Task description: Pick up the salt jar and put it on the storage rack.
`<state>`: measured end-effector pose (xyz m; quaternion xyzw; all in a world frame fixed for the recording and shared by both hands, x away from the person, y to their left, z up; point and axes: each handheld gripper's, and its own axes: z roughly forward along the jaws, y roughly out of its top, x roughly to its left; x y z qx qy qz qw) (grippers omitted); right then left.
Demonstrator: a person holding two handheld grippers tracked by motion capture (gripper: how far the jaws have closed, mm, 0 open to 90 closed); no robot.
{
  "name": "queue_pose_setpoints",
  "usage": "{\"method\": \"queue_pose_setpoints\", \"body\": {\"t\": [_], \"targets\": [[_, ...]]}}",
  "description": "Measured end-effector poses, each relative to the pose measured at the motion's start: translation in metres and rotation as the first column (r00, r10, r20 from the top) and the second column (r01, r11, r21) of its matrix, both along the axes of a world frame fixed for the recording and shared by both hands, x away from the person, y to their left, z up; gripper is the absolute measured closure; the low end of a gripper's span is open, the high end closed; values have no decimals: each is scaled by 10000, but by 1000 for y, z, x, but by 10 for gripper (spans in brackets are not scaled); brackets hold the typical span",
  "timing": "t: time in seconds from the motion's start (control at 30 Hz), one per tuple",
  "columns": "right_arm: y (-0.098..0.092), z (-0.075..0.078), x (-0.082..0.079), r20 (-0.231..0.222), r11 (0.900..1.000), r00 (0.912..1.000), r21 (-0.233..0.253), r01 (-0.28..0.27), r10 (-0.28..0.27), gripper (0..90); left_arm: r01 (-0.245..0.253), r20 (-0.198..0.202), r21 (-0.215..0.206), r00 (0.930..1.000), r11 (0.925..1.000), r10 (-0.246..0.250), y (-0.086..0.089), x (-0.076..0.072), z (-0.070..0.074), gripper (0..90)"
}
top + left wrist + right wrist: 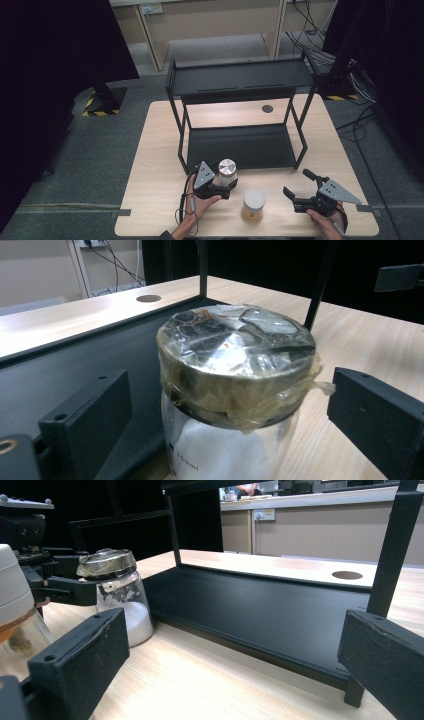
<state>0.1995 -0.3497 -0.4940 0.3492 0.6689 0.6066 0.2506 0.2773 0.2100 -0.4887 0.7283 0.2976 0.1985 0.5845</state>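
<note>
The left gripper (220,405) is reaching around the silver-lidded jar (235,385), its jaws spread to either side of the neck and not yet touching the glass, probably lining up for a lift onto the black rack (240,145) just beyond. White powder is filling the jar's lower half; film is wrapping the lid. The right gripper (299,186) is waiting with jaws released, the white-lidded jar (253,205) of amber contents sitting off to their side.

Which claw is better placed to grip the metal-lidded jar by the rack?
Left. The left claw already straddles the metal-lidded jar, jaws open on either side of its neck. The right claw is open too, but sits beyond the white-lidded jar.
</note>
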Motion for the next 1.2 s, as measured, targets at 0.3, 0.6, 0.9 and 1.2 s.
{"method": "queue_pose_setpoints", "body": {"t": [0.3, 0.6, 0.9, 1.2], "targets": [[0, 0, 0, -21, 10000, 10000, 23, 1, -1, 3, 82, -11, 90, 10000, 9999, -82, -3, 4, -1, 70], [-1, 0, 0, -46, 10000, 10000, 65, -19, 20, 3, 151, -50, 109, 9999, 9998, -151, -5, 9, -3, 176], [-2, -1, 1, -88, 9998, 10000, 186, -2, 3, 3, 237, -174, 110, 9996, 9997, -235, -5, 13, -5, 289], [-2, -1, 1, -108, 9999, 9999, 169, -25, 27, 3, 207, -129, 179, 9997, 9996, -205, -6, 12, -4, 310]]}}
